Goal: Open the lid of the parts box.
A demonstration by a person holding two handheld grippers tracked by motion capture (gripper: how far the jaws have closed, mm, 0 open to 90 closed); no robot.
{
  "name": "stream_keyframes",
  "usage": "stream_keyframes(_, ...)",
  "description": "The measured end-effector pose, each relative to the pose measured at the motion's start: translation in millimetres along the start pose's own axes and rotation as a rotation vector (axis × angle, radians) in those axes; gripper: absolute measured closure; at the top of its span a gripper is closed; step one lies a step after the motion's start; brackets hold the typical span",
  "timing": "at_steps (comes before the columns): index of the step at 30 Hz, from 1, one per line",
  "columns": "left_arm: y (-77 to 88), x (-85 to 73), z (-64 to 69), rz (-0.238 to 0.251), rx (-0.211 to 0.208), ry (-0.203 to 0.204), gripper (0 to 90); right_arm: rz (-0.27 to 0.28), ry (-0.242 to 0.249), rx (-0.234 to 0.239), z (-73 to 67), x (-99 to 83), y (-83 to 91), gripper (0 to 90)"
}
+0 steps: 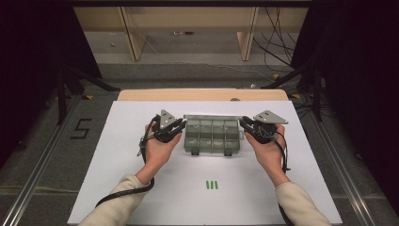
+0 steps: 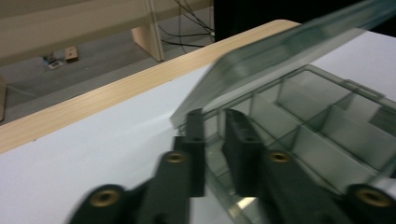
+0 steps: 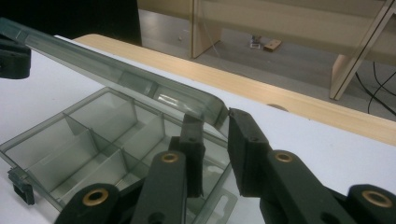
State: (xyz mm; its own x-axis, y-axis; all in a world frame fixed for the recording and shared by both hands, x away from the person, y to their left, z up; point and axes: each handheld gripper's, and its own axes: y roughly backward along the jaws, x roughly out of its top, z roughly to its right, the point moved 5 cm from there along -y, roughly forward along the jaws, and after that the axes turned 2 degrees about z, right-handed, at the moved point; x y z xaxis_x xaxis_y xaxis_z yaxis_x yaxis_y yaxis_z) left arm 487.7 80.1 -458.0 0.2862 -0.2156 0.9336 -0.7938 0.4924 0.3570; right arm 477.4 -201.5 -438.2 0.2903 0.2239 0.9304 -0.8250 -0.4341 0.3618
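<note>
Compartment box (image 1: 211, 136) of smoky clear plastic, resting on the white sheet (image 1: 117, 165) over the table (image 1: 202, 94), roughly at the middle of that sheet. Divided into small cells, all seen bare. Lid (image 2: 280, 56) lifted and tilted up over the cells, hinged along the far edge.

Left of the box: left hand-held gripper (image 1: 173, 128) at the box's left end, black jaws parted a little and straddling the end wall just under the lid's corner; pads not clearly pressing, so released rather than clenched.

Right of the box: right hand-held gripper (image 1: 248, 125) at the right end, jaws likewise apart, one inside the end wall and one outside, near the raised lid's corner; loose, nothing pinched.

Nearer than the box: three short green marks (image 1: 211, 185).
</note>
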Motion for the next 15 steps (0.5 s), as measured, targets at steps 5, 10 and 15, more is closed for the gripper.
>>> stream_keyframes(5,-1.3,10.6,-2.0,0.048,0.015,-0.066,66.8,0.0,-0.002,-0.001,-0.1,1.4,0.0,77.0)
stream_keyframes(10,-5.5,16.2,-2.3,0.071,0.017,-0.08,69.0,0.013,0.002,-0.014,0.7,4.5,-3.0,78.3)
stream_keyframes(15,-8.7,20.7,-3.4,0.083,0.018,-0.077,73.2,0.012,0.007,-0.023,3.0,8.0,-5.2,80.4)
